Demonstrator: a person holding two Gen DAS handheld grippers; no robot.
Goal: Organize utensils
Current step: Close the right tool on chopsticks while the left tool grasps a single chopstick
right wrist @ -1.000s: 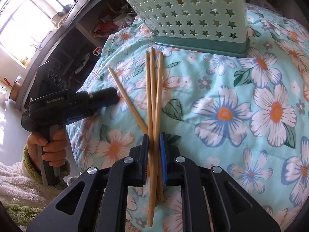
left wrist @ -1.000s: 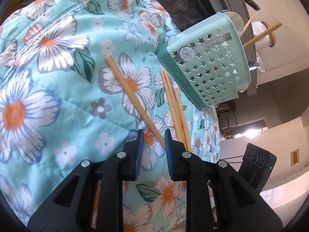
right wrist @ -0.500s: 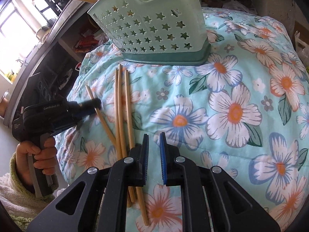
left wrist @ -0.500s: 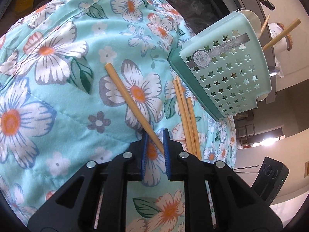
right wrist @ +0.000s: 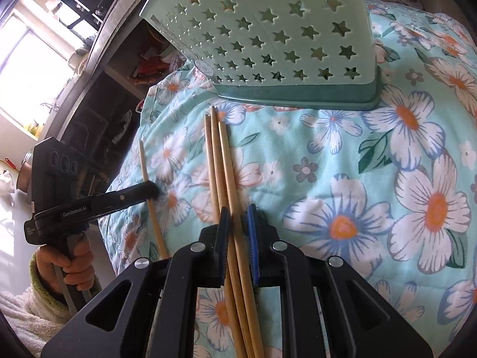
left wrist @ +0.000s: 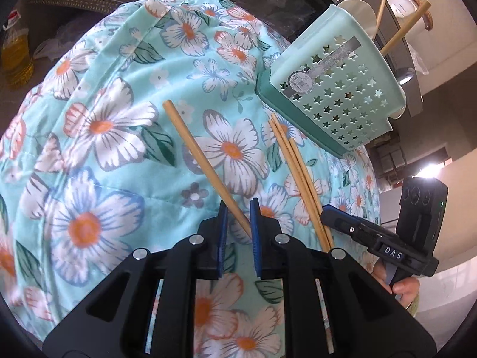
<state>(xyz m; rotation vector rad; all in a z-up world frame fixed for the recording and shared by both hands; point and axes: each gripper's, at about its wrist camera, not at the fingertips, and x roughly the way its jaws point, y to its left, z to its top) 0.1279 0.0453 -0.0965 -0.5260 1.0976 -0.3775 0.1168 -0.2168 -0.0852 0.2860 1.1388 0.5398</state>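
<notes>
Spread over the flowered quilt (left wrist: 98,155), four chopsticks lie short of your star-holed holder (left wrist: 337,89), which already carries a few. Your left gripper (left wrist: 238,223) jaws pinch the single chopstick (left wrist: 196,152); your right gripper (right wrist: 237,232) jaws sit narrow around the bundle of three (right wrist: 219,161).

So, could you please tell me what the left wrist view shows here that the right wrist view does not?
Only the left wrist view: a bottle of yellow oil at the far left, and the round barcode sticker on the holder's wall.

Only the right wrist view: a bright window, and the cream towelling sleeve below the hand on the left gripper.

Both: the mint-green star-perforated utensil holder, the turquoise floral quilt, a lone wooden chopstick and three bundled chopsticks.
</notes>
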